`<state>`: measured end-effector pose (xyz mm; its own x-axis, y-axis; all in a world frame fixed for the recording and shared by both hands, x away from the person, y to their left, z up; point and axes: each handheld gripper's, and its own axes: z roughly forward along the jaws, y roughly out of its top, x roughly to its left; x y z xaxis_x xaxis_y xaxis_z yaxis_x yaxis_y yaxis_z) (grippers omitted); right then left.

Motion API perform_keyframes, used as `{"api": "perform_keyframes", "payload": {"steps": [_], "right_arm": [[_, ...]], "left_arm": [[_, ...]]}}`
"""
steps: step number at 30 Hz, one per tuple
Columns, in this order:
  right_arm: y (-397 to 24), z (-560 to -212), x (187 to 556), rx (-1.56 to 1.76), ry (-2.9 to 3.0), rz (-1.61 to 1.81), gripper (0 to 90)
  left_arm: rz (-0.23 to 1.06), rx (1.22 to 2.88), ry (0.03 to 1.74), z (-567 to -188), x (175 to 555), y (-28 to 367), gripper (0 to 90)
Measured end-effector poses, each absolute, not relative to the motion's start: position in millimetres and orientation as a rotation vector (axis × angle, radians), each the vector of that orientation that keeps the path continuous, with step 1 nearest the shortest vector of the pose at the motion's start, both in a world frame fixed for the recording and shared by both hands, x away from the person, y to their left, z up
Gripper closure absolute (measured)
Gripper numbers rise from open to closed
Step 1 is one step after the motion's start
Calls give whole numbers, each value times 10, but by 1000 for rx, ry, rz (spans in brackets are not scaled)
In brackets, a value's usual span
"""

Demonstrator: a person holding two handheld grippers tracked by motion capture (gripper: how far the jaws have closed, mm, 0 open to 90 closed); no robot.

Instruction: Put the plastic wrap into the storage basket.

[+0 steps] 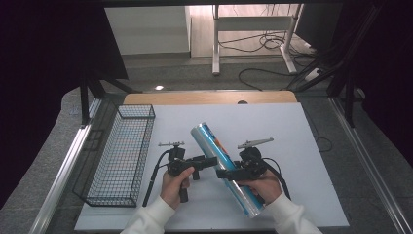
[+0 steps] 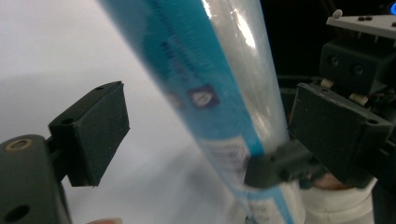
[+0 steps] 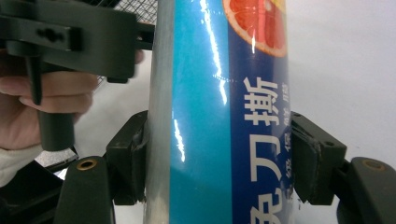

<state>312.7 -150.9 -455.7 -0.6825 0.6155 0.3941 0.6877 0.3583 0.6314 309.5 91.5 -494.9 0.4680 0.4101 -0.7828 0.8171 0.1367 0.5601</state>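
One long shiny box (image 1: 225,167) in two grippers.
Right gripper (image 1: 227,173) squeezes the smooth blue box; left gripper (image 1: 210,161) is open around it, above the white worktop (image 1: 302,161).

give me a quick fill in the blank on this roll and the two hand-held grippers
1. The right hand-held gripper is clamped on the blue ____.
2. The left hand-held gripper has its jaws ____ around the roll, not pressing it.
3. The wire ____ stands at the left edge of the white table.

Missing words: roll; open; basket
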Motion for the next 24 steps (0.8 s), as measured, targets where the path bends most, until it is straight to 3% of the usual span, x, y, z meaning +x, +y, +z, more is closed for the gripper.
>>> {"api": "perform_keyframes", "payload": {"steps": [6, 13, 24], "right_arm": [[-1394, -4571, 3106, -1181, -2518, -1262, 314], [-1293, -4593, 3126, -1176, -2552, -1256, 313], [-1196, -4596, 3134, -1189, -2561, -1287, 304]], "left_arm": [[-452, 1473, 1128, -4958, 3148, 835, 157], [-498, 1435, 1147, -4999, 3219, 910, 259], [-473, 1418, 1153, -4911, 3247, 985, 317]]}}
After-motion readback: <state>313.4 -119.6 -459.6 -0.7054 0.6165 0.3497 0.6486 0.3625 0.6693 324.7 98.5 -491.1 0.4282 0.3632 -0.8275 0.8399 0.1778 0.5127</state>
